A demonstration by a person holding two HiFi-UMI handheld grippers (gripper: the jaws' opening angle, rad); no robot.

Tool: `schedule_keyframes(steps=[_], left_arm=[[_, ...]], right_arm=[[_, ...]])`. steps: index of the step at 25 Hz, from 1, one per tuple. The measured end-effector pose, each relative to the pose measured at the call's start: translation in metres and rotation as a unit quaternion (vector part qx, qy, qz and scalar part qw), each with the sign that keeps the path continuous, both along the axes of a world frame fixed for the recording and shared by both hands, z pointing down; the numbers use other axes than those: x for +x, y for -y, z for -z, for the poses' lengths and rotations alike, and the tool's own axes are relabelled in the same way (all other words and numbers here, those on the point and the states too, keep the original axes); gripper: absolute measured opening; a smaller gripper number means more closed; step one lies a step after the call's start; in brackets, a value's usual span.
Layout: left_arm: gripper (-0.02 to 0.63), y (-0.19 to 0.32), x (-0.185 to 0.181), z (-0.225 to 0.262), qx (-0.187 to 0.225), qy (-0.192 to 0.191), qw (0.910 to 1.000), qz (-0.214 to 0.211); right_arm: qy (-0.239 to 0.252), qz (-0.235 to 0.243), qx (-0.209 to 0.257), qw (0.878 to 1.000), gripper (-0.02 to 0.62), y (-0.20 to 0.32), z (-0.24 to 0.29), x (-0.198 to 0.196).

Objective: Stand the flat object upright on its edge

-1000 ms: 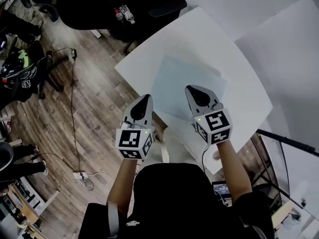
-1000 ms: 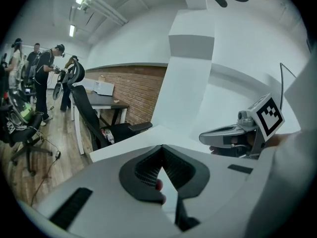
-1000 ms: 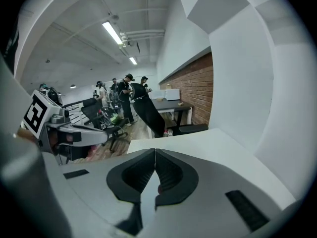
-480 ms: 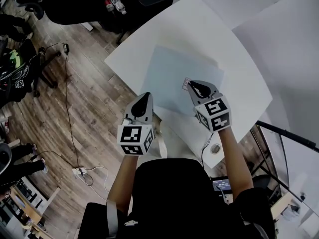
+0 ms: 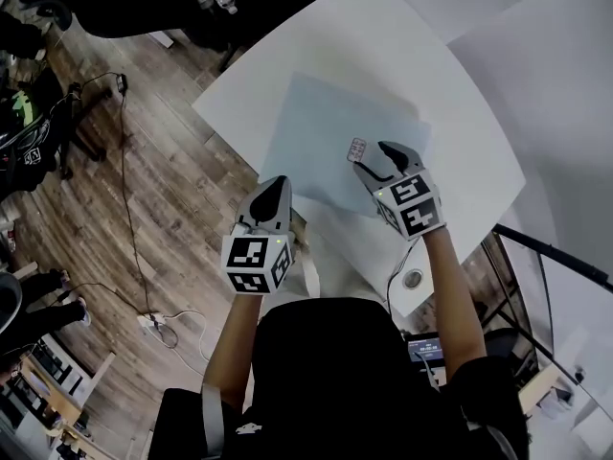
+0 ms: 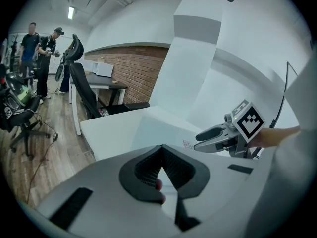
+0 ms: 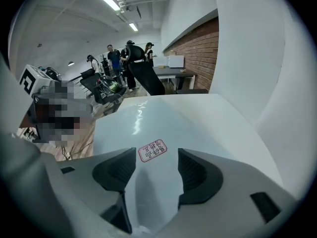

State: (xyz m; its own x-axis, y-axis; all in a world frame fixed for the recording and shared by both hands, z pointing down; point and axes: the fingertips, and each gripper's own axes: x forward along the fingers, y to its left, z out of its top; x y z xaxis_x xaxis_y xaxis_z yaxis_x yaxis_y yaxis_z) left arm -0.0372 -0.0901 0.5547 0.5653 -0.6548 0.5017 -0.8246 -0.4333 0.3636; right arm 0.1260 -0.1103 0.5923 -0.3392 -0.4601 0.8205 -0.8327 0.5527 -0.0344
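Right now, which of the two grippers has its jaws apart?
The right gripper: its jaws have just been opening, nothing gripped, with the small red-bordered card lying just ahead of them. The left gripper is shut.

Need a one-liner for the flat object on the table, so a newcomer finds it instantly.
On the white table lies a pale blue mat. On it, just ahead of the right hand-held gripper, whose jaws have just been opening and grip nothing, lies a small flat card. It's the only thing on the mat: white, red-bordered, with red print.
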Motion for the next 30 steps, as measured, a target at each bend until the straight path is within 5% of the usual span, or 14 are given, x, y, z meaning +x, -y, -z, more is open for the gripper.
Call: schedule_keyframes(steps=[8, 30], left_arm=[[0.011, 0.001, 0.007, -0.006, 0.002, -0.009, 0.9999, -0.009], [0.011, -0.02, 0.009, -0.012, -0.003, -0.031, 0.9991, -0.028]], right_arm=[[-0.034, -0.011, -0.005, 0.999, 0.31, 0.004, -0.017, 0.024], [-0.015, -0.009, -0.017, 1.0, 0.318, 0.002, -0.02, 0.019]])
